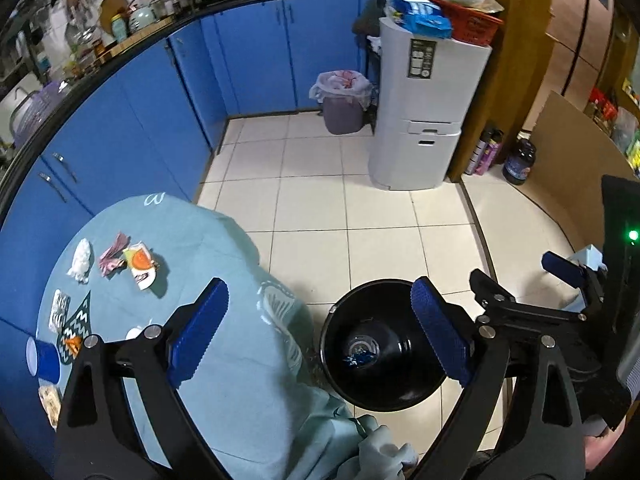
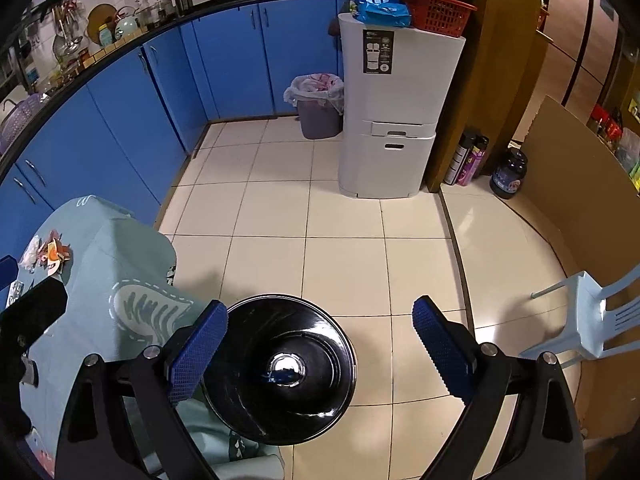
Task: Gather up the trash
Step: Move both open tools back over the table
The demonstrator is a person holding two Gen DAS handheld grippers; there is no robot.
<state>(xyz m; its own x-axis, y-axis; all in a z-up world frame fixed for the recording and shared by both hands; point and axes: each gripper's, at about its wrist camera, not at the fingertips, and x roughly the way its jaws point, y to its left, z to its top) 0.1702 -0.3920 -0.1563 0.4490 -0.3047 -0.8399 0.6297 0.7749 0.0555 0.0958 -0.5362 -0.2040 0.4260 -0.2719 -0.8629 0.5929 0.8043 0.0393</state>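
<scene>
While hand-held grippers (image 1: 320,332) gape, bin (image 1: 384,344) below.

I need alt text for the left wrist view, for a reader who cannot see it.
The open, empty left gripper is above a black bin on the tiled floor, beside a table with a light green cloth. A crumpled tissue, wrappers and a blue cup lie on the table.

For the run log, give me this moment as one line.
left tool: open, empty | right tool: open, empty | black bin: holds blue scrap | table: wrappers, blue cup remaining
</scene>
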